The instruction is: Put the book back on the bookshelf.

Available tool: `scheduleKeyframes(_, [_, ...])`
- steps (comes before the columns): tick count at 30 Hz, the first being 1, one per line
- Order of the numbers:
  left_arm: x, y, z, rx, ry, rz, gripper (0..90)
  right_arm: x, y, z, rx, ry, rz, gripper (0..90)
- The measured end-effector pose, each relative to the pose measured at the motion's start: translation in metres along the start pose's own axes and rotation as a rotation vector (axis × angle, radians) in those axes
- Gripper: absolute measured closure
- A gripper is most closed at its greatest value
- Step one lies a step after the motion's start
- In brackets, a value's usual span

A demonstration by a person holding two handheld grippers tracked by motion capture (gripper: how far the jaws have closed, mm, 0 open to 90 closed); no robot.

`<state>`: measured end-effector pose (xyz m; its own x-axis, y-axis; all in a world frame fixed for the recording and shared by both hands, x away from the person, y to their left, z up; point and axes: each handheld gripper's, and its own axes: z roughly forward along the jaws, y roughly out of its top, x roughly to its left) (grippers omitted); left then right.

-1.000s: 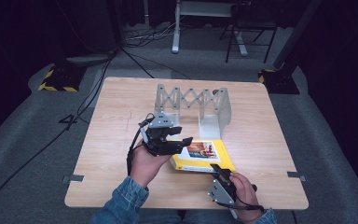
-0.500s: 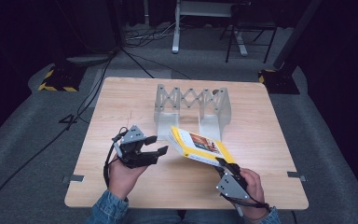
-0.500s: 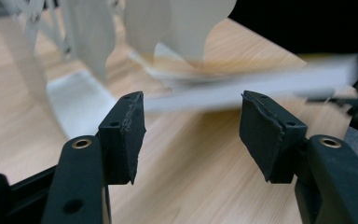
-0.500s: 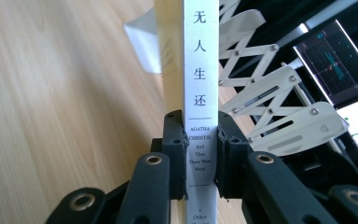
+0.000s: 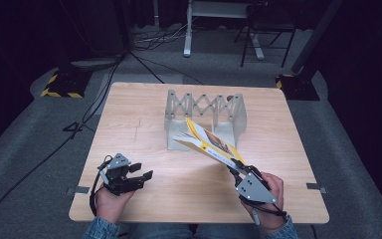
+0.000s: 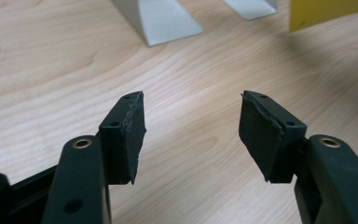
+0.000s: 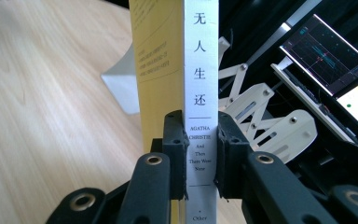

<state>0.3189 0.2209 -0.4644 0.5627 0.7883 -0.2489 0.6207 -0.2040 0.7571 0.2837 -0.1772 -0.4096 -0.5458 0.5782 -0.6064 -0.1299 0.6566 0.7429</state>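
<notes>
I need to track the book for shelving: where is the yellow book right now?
The yellow book is lifted off the table, clamped in the right gripper, right of centre in the high view, before the grey rack.

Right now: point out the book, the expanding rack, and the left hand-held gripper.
book point(image 5: 210, 142), high view, yellow cover.
expanding rack point(image 5: 203, 105), high view, scissor lattice.
left hand-held gripper point(image 6: 191, 135), left gripper view, midway between open fingertips.

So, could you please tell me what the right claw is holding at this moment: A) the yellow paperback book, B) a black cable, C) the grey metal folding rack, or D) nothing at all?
A: the right claw is clamped on the white spine of the yellow paperback book, lifting it tilted above the wooden table.
</notes>
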Motion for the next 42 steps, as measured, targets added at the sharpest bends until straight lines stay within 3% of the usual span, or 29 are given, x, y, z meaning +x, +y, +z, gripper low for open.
scheduleKeyframes(6, [0.014,-0.017,0.003,0.047,0.037,-0.025,41.2,-0.017,0.014,-0.003,-0.033,-0.039,0.053,77.3])
scheduleKeyframes(13, [0.023,-0.022,0.006,0.067,0.050,-0.036,40.9,-0.032,0.025,-0.003,-0.054,-0.087,0.131,77.2])
scheduleKeyframes(19, [0.027,-0.026,0.011,0.087,0.084,-0.052,39.2,-0.045,0.031,0.005,-0.062,-0.139,0.156,77.3])
scheduleKeyframes(26, [0.031,-0.028,0.010,0.085,0.125,-0.029,37.2,-0.064,0.038,0.012,-0.083,-0.191,0.199,77.2])
scheduleKeyframes(34, [0.030,-0.031,0.013,0.080,0.202,0.047,34.1,-0.080,0.041,0.022,-0.085,-0.223,0.247,77.3])
scheduleKeyframes(42, [0.027,-0.032,0.014,0.084,0.212,0.071,33.0,-0.085,0.041,0.034,-0.089,-0.245,0.292,77.2])
